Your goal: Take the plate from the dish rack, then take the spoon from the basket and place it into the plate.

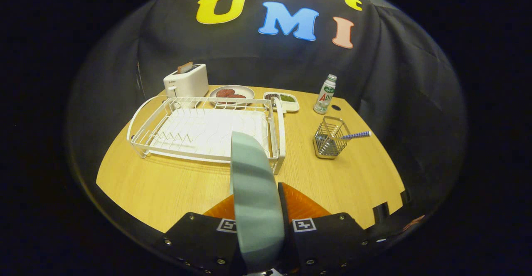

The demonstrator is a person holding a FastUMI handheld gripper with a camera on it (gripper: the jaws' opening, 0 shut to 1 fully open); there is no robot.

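Between the orange fingers (303,203) of the gripper (258,205) a grey-green round plate (254,193) is clamped edge-on, hiding their tips. Beyond, the white wire dish rack (208,130) is partly covered; bare wooden table (166,184) lies centre-left. Right, a blue-striped spoon (355,135) leans in the metal mesh basket (330,139).

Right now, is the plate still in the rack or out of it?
Out. The plate stands on edge between the gripper fingers, both pressing it, nearer than the rack, whose slots are bare.

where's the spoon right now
In the gripper view the spoon stands in the wire basket, beyond the fingers, right of the dish rack.
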